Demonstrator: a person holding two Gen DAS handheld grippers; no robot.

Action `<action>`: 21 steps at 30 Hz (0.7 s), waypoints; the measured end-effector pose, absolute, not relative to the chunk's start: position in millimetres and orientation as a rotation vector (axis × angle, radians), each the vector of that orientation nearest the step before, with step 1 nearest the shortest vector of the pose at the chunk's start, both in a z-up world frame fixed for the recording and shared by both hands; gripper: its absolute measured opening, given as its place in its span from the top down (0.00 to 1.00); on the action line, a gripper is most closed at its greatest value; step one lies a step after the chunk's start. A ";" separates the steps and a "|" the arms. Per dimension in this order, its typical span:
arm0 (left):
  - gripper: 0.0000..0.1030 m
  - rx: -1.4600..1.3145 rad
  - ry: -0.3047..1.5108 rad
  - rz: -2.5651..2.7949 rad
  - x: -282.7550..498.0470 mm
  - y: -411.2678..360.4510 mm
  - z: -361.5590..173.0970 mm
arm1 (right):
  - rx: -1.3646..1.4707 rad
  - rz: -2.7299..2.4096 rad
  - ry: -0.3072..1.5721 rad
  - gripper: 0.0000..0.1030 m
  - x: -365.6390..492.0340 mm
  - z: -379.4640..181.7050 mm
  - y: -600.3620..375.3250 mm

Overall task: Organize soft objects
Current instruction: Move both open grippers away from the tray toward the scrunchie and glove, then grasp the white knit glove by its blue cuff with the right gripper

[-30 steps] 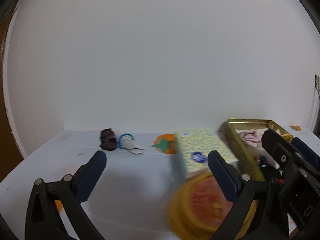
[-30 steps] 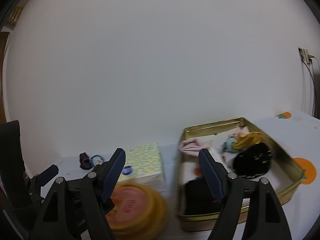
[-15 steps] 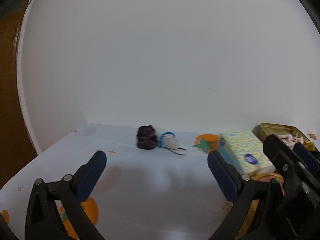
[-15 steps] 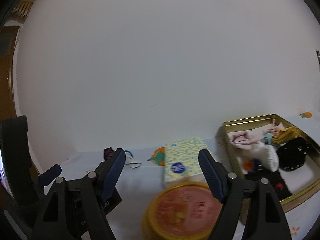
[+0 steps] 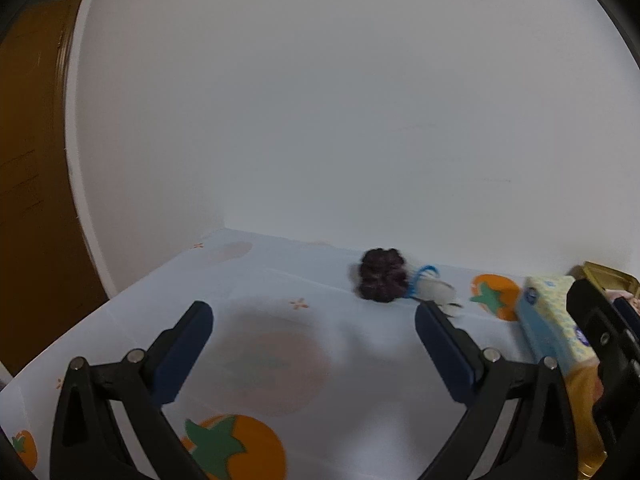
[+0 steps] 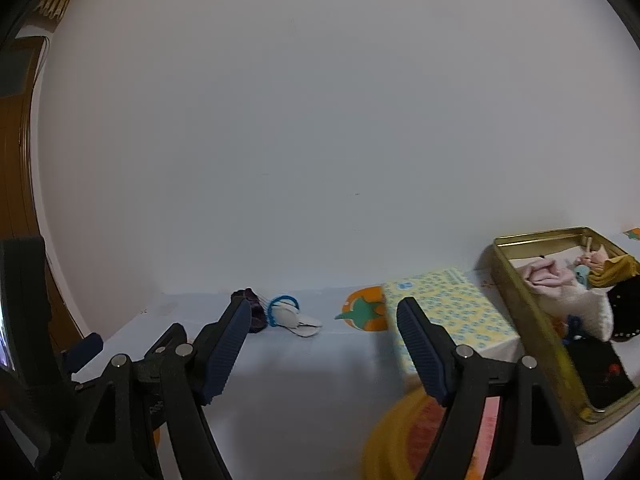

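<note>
We hold the left tool (image 5: pixel 312 320) above the bench (image 5: pixel 280 360) with its jaws spread wide and nothing between them. Our right tool (image 6: pixel 324 320) is likewise spread and empty.

Taking the tissue box (image 6: pixel 448 320) as our landmark: the dark purple scrunchie (image 5: pixel 380 276) lies well to the left of it, near the wall, and touching that scrunchie on the side toward the box is a small white soft piece with a blue loop (image 6: pixel 290 314). Between that piece and the box we see an orange fruit print (image 6: pixel 366 310) on the bench cloth. Just right of the box stands the gold tin (image 6: pixel 520 300), holding a pink cloth (image 6: pixel 546 274), a cream knit piece (image 6: pixel 580 308), a mustard item (image 6: pixel 618 270) and dark things we cannot make out. In front of the box sits a round yellow lid (image 6: pixel 404 440), blurred.
</note>
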State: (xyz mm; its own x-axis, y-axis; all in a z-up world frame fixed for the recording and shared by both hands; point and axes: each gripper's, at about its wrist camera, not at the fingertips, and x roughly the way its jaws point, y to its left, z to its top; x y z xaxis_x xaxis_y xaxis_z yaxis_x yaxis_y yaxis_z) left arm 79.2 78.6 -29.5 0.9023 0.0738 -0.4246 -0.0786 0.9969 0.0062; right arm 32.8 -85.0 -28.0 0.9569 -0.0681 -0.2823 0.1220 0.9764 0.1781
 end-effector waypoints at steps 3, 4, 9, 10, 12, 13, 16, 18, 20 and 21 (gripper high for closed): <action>0.00 -0.015 0.449 0.106 86.9 85.7 -31.0 | 0.184 -0.090 0.291 0.25 45.2 -29.1 -74.6; 0.00 -0.014 0.450 0.118 90.0 87.4 -31.5 | 0.184 -0.087 0.293 0.25 49.3 -29.7 -72.1; 0.00 0.006 0.471 0.165 111.5 90.7 -34.5 | 0.187 -0.074 0.315 0.25 76.6 -33.4 -62.5; 0.00 0.005 0.493 0.169 118.4 91.8 -36.6 | 0.190 -0.070 0.325 0.25 84.0 -34.6 -61.4; 0.00 0.002 0.529 0.173 128.4 94.0 -40.6 | 0.194 -0.069 0.350 0.25 98.1 -36.8 -59.1; 0.00 0.000 0.543 0.176 132.9 95.4 -42.2 | 0.199 -0.067 0.365 0.25 104.9 -38.0 -58.3; 0.00 -0.009 0.560 0.190 145.5 98.8 -44.2 | 0.224 -0.068 0.436 0.25 127.9 -44.3 -58.4; 0.00 -0.003 0.566 0.211 157.8 99.3 -45.7 | 0.247 -0.061 0.489 0.25 143.0 -49.6 -59.0; 0.01 0.008 0.603 0.203 171.5 98.6 -49.8 | 0.279 -0.051 0.525 0.25 154.9 -54.8 -61.5; 0.00 0.010 0.629 0.191 179.3 98.4 -52.5 | 0.292 -0.048 0.550 0.25 161.8 -58.1 -63.2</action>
State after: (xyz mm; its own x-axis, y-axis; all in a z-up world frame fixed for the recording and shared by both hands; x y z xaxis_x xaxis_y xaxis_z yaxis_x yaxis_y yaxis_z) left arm 179.3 98.4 -52.5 0.7917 0.1802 -0.5838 -0.1740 0.9824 0.0674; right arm 161.8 -63.2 -58.1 0.8523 0.0325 -0.5221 0.1232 0.9575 0.2607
